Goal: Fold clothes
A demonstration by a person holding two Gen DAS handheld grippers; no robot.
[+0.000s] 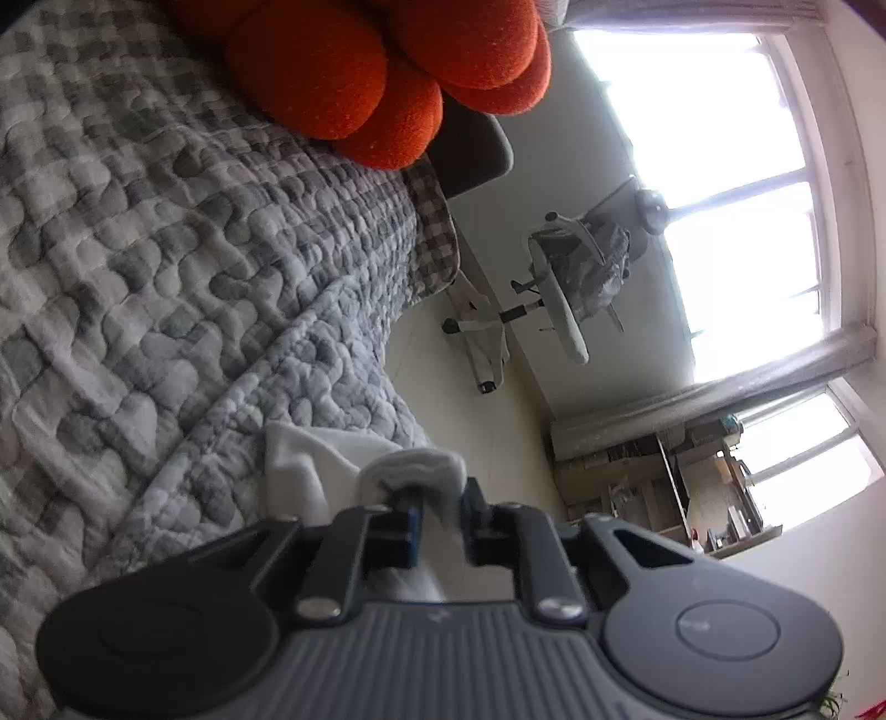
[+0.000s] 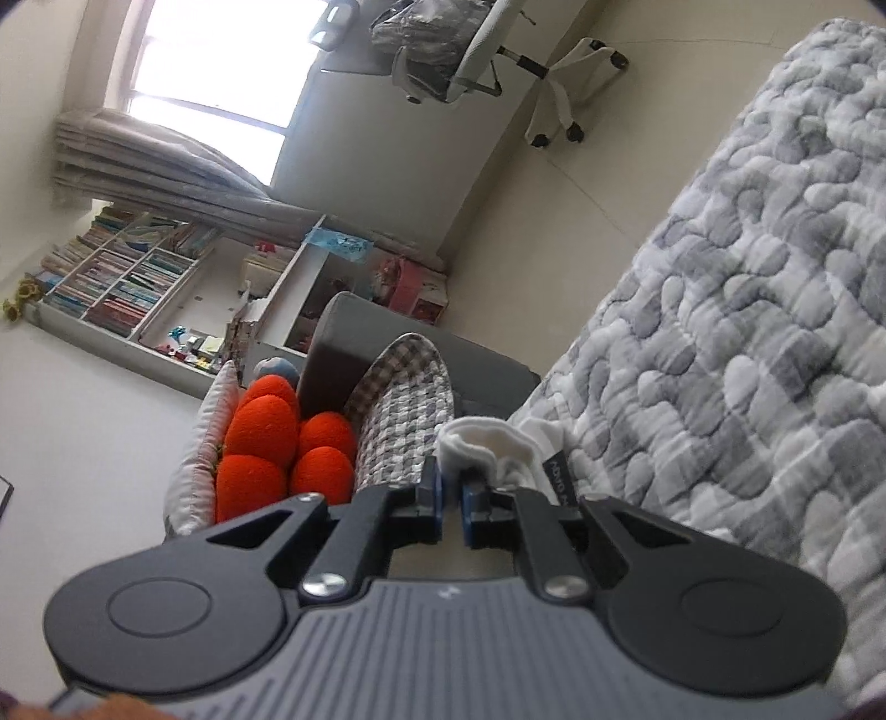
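Observation:
A white garment (image 1: pixel 299 465) lies bunched at the edge of the grey checked quilt (image 1: pixel 166 277) on the bed. My left gripper (image 1: pixel 440 490) has its jaws slightly parted, with a fold of the white cloth loose in the gap between them. In the right wrist view the same white garment (image 2: pixel 498 443) rests on the quilt (image 2: pixel 747 332) by its edge. My right gripper (image 2: pixel 451 479) has its jaws nearly together and pinches a rolled hem of the cloth at its tips. The rest of the garment is hidden behind both grippers.
An orange knotted cushion (image 1: pixel 360 72) (image 2: pixel 266 432) and a checked pillow (image 2: pixel 404 404) sit at the head of the bed. A white office chair (image 1: pixel 565 288) (image 2: pixel 470 50) stands on the pale floor by the window. A bookshelf (image 2: pixel 122 277) lines the wall.

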